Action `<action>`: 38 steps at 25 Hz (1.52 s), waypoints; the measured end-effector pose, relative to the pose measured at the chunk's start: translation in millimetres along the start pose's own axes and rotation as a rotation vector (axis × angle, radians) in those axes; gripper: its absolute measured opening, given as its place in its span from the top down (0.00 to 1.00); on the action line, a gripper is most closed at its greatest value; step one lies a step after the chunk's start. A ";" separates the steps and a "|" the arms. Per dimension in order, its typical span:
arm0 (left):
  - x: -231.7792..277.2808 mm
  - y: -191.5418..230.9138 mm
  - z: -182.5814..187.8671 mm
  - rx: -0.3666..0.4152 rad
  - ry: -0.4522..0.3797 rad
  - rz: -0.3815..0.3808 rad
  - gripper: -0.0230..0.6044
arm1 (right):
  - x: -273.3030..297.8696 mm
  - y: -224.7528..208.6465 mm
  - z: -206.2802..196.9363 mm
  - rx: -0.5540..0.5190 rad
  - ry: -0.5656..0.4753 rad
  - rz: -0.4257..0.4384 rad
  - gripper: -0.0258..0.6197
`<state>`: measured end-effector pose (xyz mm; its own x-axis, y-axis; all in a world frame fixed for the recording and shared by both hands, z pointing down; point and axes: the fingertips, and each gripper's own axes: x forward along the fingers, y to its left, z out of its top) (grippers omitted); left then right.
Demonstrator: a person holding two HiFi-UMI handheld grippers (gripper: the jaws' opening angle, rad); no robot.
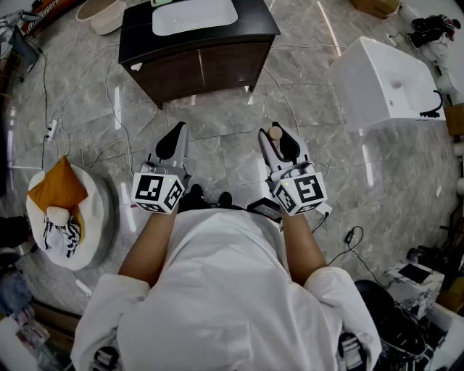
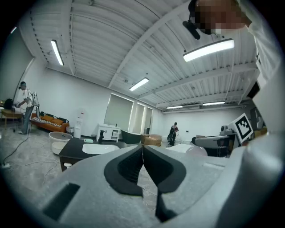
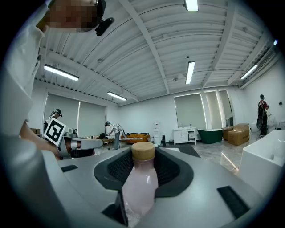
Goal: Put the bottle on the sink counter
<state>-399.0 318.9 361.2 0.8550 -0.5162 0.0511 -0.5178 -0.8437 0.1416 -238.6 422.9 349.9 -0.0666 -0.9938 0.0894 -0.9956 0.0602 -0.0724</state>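
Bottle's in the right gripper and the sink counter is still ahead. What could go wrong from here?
1. The right gripper clamps the bottle on its smooth rounded body, cap forward; it may slip when turned upright.
2. The basin fills much of the sink counter, so the bottle could land in it or near an edge.
3. A loose cable lies on the floor before the counter: possible trip.

- The desk (image 1: 199, 54) stands at the upper centre of the head view, with a sink (image 1: 194, 14) set in its top.
- Below it, at mid-frame, the left hand-held gripper (image 1: 180, 129) and the right hand-held gripper (image 1: 278, 135) sit side by side.
- The bottle (image 3: 140, 180) stands between the right one's jaws.
- A freestanding basin (image 1: 384, 80) lies at the upper right, and a round cushion (image 1: 98, 217) at the left edge.
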 end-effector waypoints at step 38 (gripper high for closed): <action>14.7 -34.2 -29.8 -0.016 0.094 -0.047 0.94 | -22.3 -35.0 -4.2 0.058 -0.009 0.013 0.73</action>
<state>-367.8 344.6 386.6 0.8778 -0.4591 0.1367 -0.4770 -0.8639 0.1617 -202.5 443.3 354.5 -0.0790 -0.9938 0.0787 -0.9891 0.0683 -0.1308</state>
